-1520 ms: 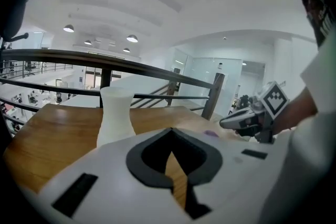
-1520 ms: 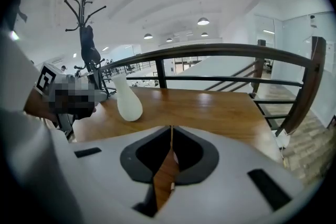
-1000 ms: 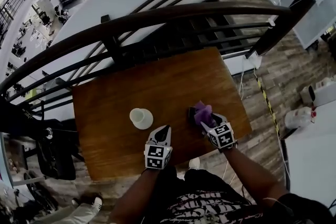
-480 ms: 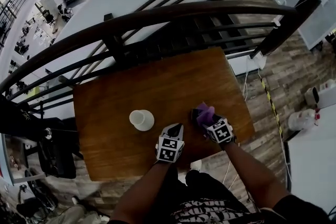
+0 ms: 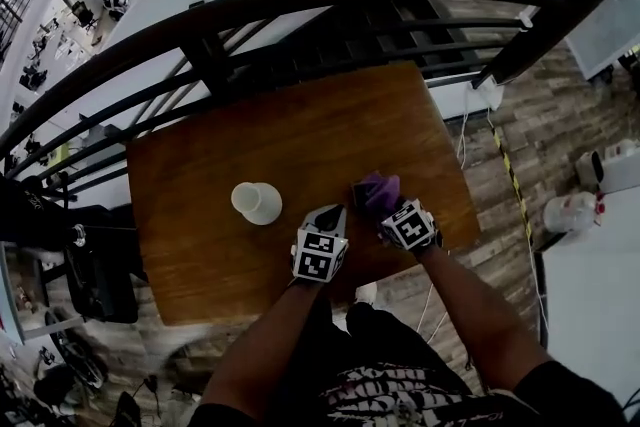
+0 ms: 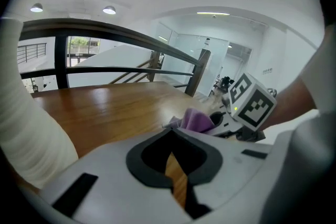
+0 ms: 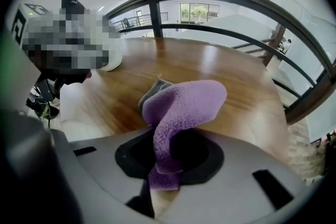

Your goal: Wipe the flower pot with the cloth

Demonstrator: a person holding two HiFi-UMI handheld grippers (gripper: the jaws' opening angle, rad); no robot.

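Risk: the right gripper [image 5: 385,212] pinches only one fold of the cloth [image 7: 181,107], and the rest flops loose above the jaws, so it may slip out on the lift or bunch up while wiping. The pot [image 5: 257,202] is unheld and looks light; a one-sided wipe could shove or tip it.

The right jaws have just been closing and are now clenched on the cloth, near the table's [image 5: 200,255] front edge, right of middle. The pot stands left of middle, well apart.

The right hand points steeply down. The left gripper [image 5: 335,215] is tilted shallower, jaws together and empty, just beside the cloth.
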